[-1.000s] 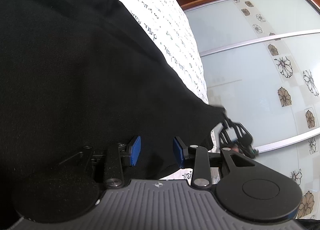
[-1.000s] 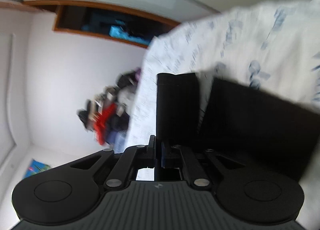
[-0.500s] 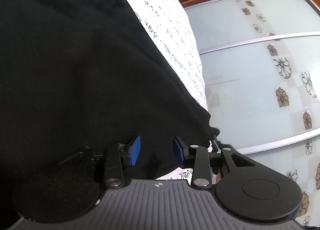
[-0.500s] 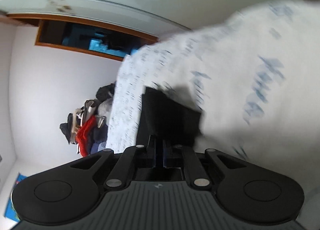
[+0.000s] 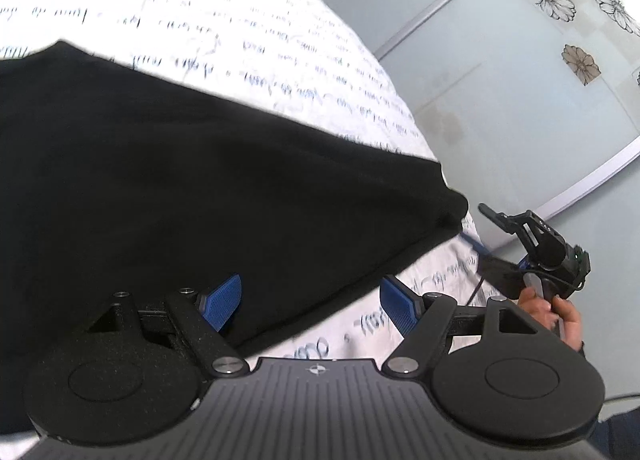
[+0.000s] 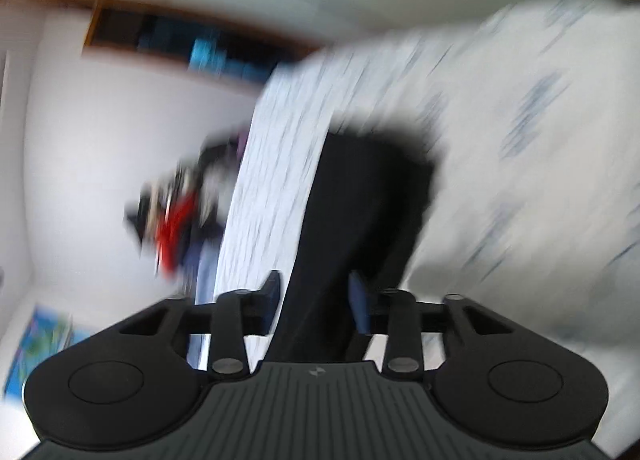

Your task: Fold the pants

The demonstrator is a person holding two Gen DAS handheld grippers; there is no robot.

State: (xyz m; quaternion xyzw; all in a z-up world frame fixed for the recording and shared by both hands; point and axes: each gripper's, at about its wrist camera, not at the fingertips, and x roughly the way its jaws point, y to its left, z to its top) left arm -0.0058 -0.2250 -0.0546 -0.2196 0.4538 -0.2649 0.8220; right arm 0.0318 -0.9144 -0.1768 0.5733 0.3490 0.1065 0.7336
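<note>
Both tongs, left (image 5: pixel 310 306) and right (image 6: pixel 314 302), are opening off the black pants (image 5: pixel 200 187); pull clear of the bed (image 5: pixel 248 19) gently, though blur probably hides snags.

Each camera sat on its gripper, looking forward and down, close over the bed (image 5: pixel 280 39). Both views shared the black pants (image 5: pixel 180 187) and the printed sheet.

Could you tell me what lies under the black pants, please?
The black pants lie on a white bedsheet printed with handwriting, which shows along their edges. Whatever is beneath the cloth's middle is covered.
</note>
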